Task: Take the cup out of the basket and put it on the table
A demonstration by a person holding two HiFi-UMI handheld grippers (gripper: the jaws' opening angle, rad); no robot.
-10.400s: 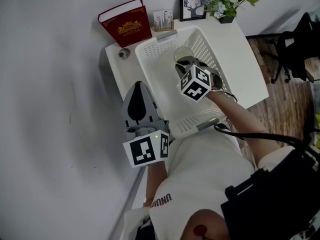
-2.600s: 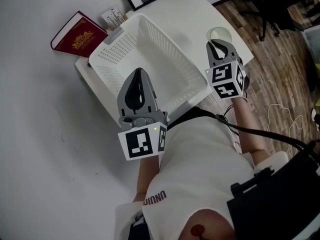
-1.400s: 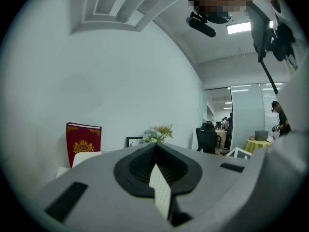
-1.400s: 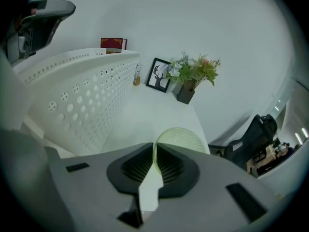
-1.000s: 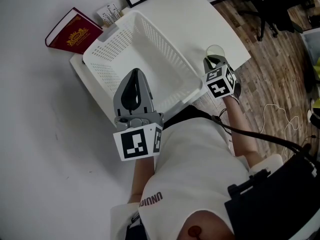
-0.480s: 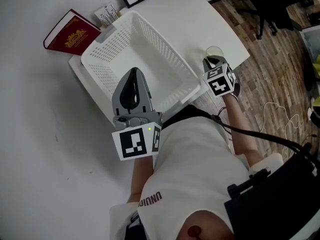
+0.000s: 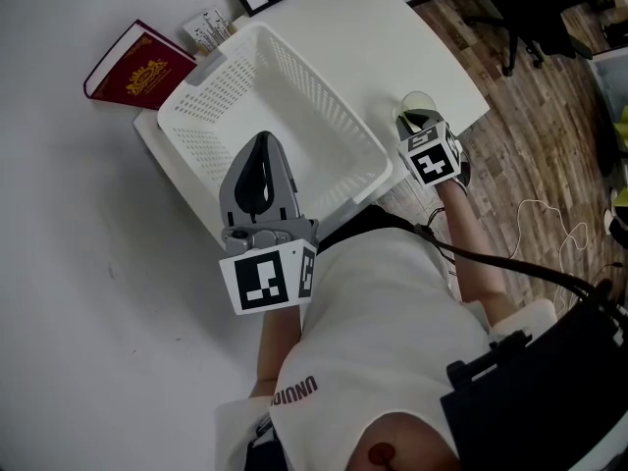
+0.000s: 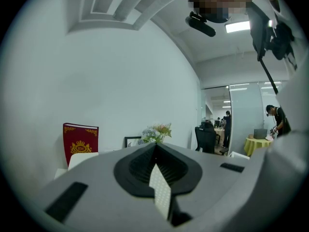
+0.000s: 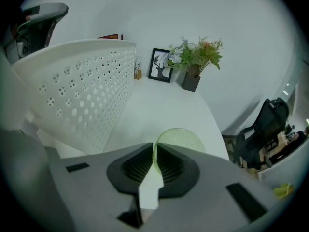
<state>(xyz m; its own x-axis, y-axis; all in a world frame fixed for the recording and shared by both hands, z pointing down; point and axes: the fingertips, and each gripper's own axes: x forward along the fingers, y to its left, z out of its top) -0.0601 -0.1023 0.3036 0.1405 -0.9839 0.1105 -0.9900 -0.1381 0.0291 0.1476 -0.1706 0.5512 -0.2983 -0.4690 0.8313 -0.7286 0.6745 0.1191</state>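
Cup (image 7: 420,102) on the table (image 7: 392,27), beside the basket (image 7: 265,116)
Right gripper (image 9: 154,148) pinches its rim; left gripper (image 8: 155,149) pressed together, empty

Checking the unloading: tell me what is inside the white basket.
Nothing shows inside the white perforated plastic basket: only bare floor. The left gripper covers part of its near side, unseen.
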